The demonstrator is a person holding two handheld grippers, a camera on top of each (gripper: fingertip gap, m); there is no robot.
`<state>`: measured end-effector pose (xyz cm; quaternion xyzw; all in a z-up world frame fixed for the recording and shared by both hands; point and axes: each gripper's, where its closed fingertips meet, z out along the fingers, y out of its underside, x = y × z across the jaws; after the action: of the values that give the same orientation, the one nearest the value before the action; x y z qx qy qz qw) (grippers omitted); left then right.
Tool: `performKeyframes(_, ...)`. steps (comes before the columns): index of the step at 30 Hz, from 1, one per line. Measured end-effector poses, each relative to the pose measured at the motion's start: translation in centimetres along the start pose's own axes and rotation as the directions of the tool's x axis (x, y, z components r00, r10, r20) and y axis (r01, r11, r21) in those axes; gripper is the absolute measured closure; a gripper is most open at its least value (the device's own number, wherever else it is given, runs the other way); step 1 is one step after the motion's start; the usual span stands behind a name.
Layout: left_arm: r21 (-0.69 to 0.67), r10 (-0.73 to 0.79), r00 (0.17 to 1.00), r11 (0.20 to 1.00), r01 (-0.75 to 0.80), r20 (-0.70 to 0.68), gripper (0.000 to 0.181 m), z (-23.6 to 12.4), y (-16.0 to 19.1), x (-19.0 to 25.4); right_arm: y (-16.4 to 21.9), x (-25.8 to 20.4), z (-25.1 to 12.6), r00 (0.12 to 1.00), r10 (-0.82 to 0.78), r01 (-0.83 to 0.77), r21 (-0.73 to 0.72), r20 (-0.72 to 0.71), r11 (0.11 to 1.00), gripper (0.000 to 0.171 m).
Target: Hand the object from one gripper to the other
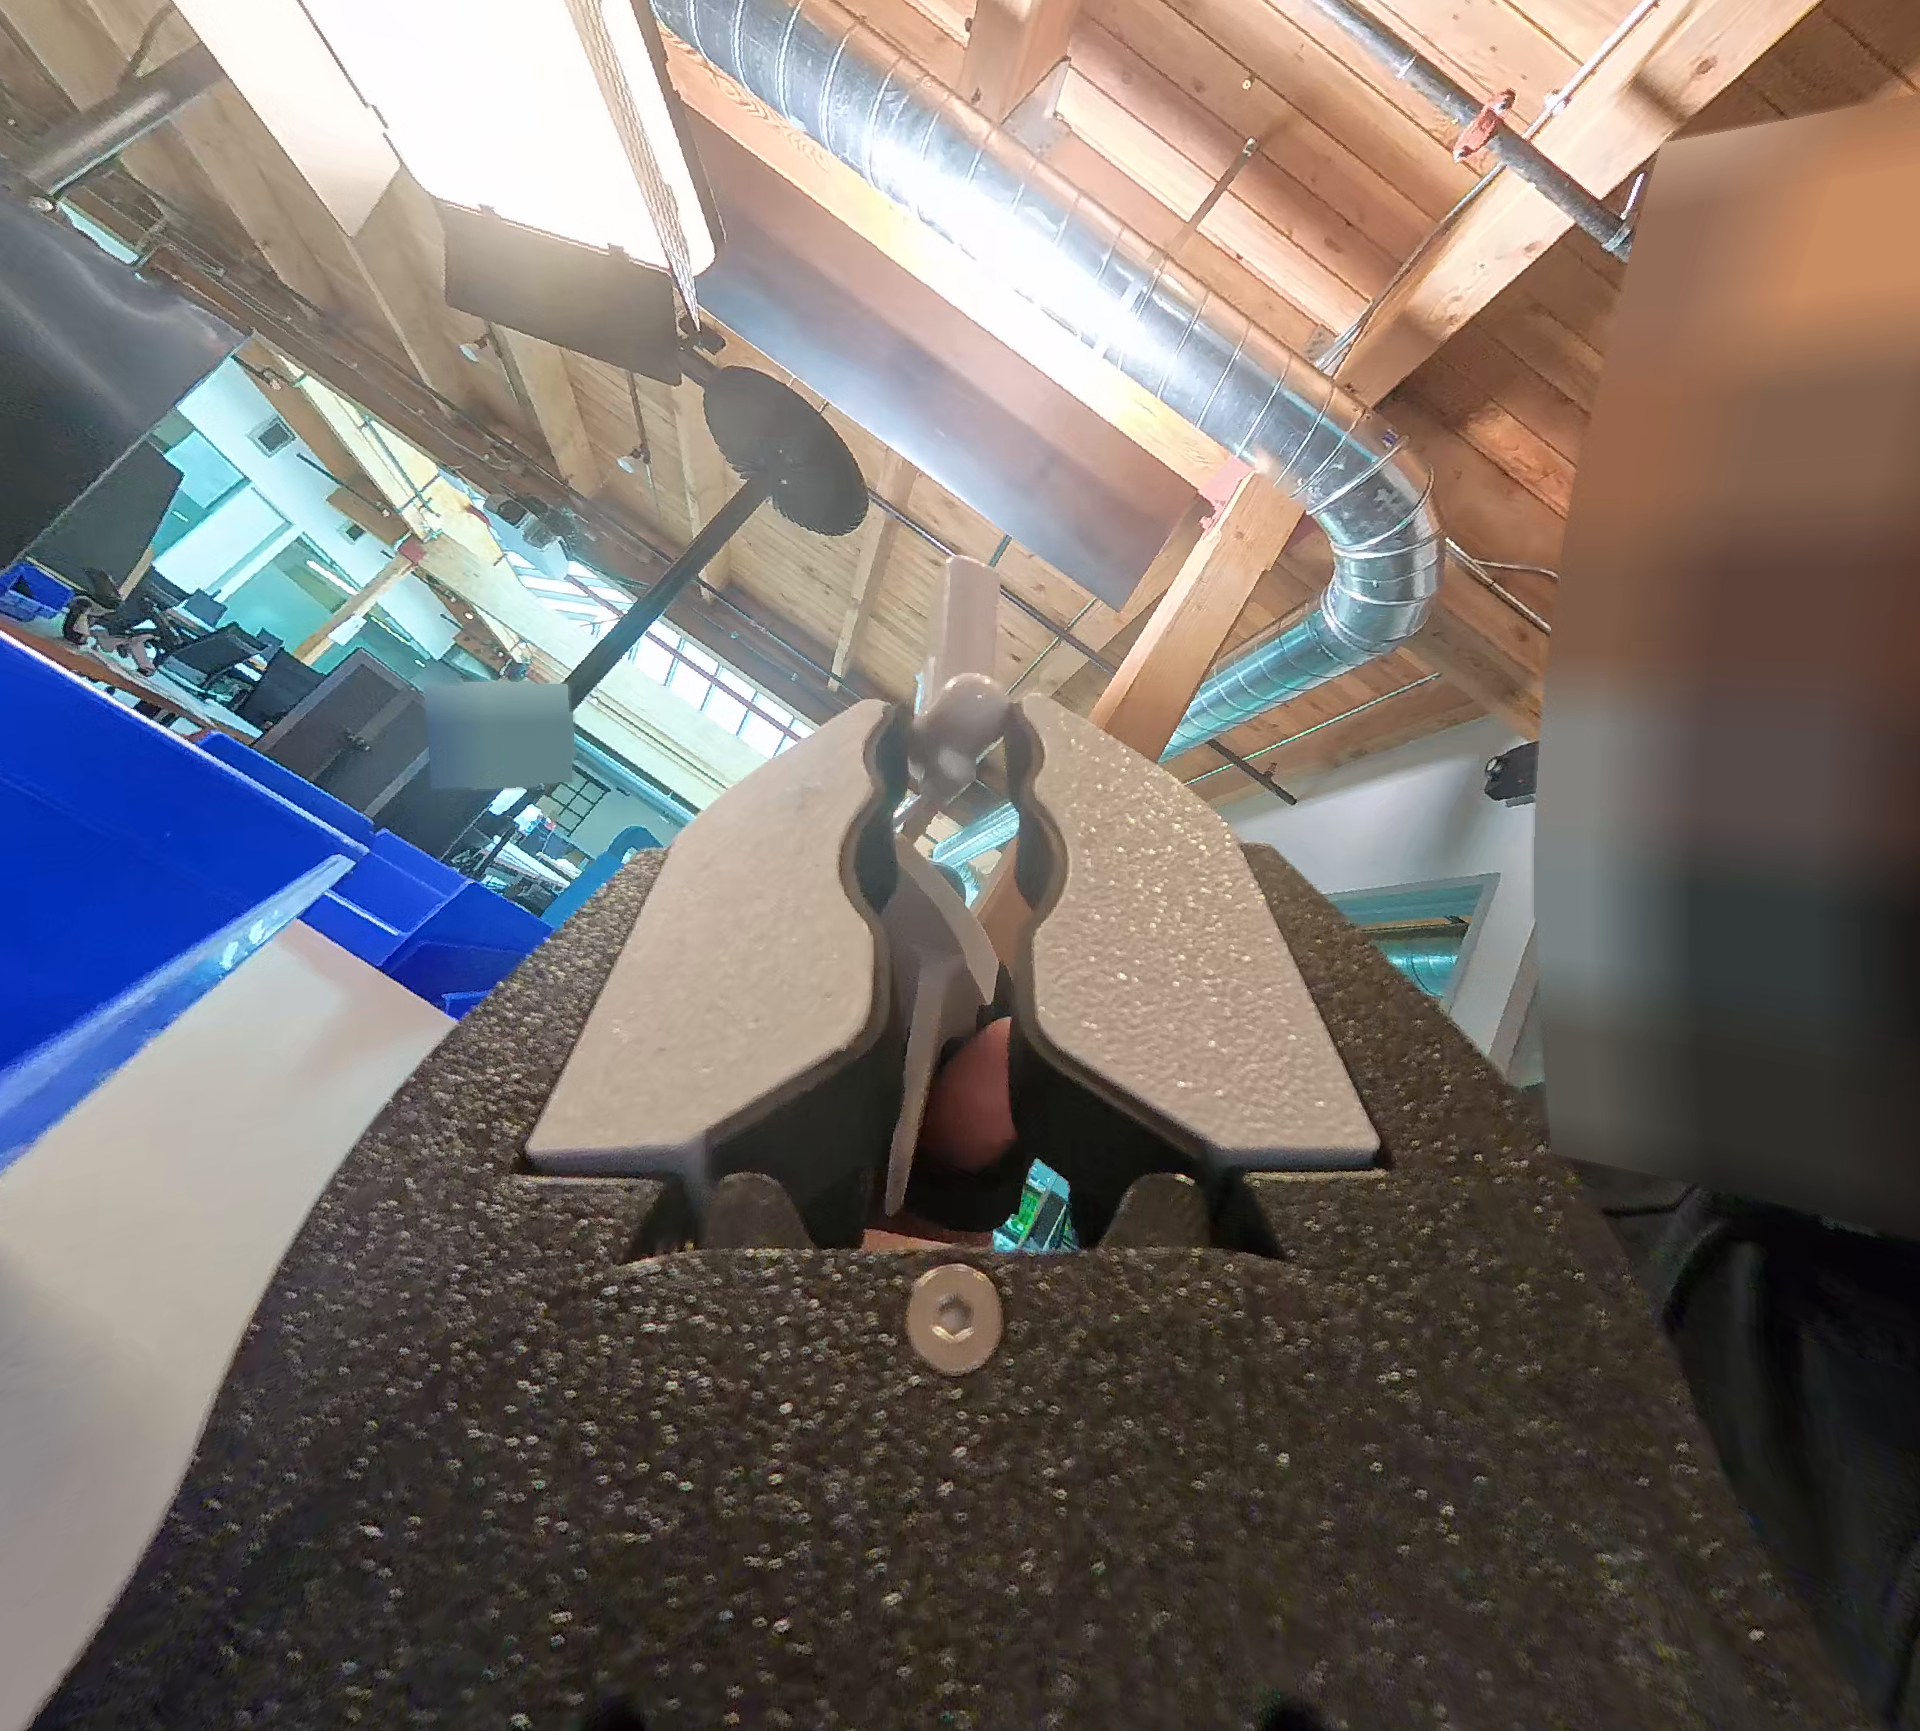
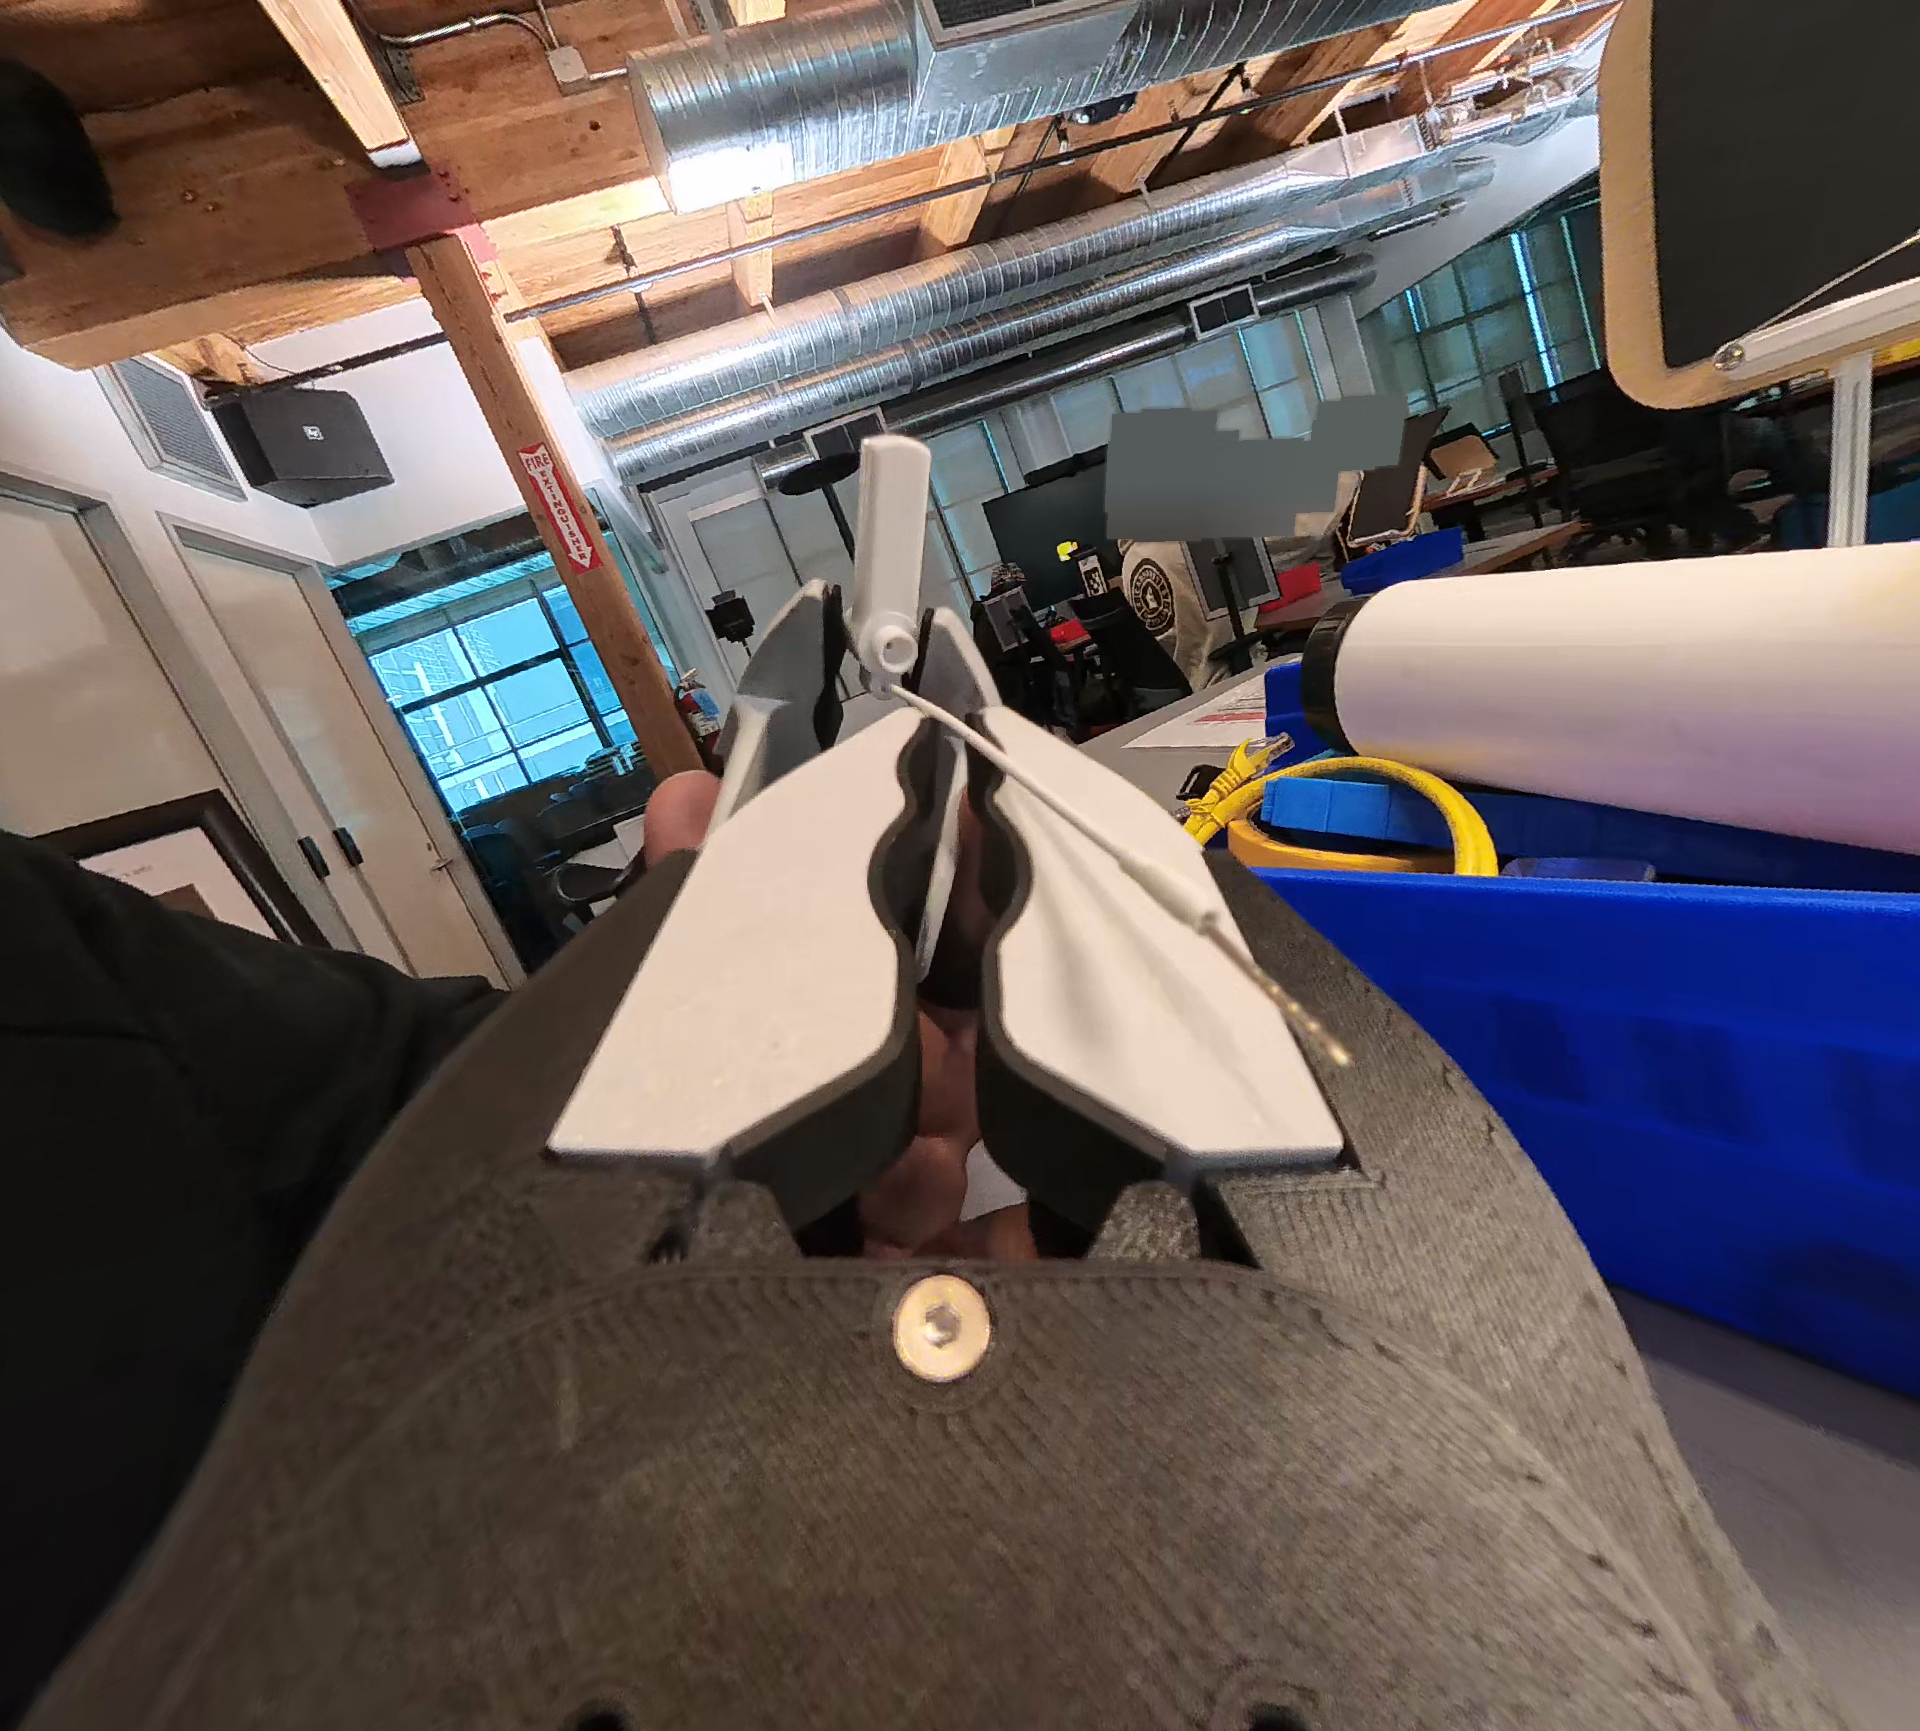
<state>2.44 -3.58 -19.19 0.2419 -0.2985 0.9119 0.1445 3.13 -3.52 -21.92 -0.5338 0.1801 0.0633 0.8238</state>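
Pinching the small white plastic object (image 1: 961, 713) at its rounded hub, the left gripper (image 1: 958, 731) points up toward the wooden ceiling, and its two grey fingers close on the hub from either side right at their tips. A flat tab of the object stands up above the fingertips. Lower down, a pale flat strip shows in the gap between the same fingers, but I cannot tell what it belongs to.

From the right wrist view the left gripper appears just beyond the right gripper (image 2: 948, 731), tip to tip with it, with the object held between the farther fingers. A thin white rod runs from the hub back toward the camera and slants across the top of the right gripper's right-hand finger, ending in a fine twisted tip near that finger's outer edge. The right gripper's fingers are drawn close, leaving only a narrow wavy gap with a white strip inside it; whether they actually clamp any part of the object I cannot tell.

A blue bin (image 2: 1558, 1006) sits to the right of the right gripper, holding a coiled yellow cable (image 2: 1455, 808), with a white roll (image 2: 1610, 694) lying across its top
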Motion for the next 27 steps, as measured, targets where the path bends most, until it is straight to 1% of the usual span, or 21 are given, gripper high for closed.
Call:
performKeyframes(5, -0.035, 0.025, 1.0, 0.999, -0.024, 0.011, 0.162, 0.1, 0.5, -0.3, -0.2, 0.2, -0.5, 1.0, -0.028, 0.028, -0.007, 0.011, 1.0, 0.169)
performKeyframes(9, -0.059, 0.048, 0.999, 0.997, -0.047, 0.024, 0.163, 0.0, 0.9, -0.6, -0.8, -0.2, -1.0, 0.997, -0.046, 0.047, -0.011, 0.063, 0.999, 0.171)
performKeyframes(16, -0.088, 0.043, 0.999, 0.995, -0.043, 0.005, 0.163, 0.2, 1.8, -0.4, -0.5, -0.6, -1.5, 0.992, -0.013, 0.021, -0.058, 0.129, 0.998, 0.167)
performKeyframes(22, -0.131, 0.044, 0.998, 0.99, -0.048, -0.033, 0.163, 0.3, 2.2, 0.1, -0.2, -1.8, -1.5, 0.98, -0.017, 0.034, -0.082, 0.197, 0.996, 0.166)
performKeyframes(27, -0.158, 0.055, 0.998, 0.986, -0.061, -0.044, 0.163, 0.3, 2.5, 0.1, -0.3, -2.1, -1.7, 0.979, -0.032, 0.049, -0.083, 0.201, 0.995, 0.164)
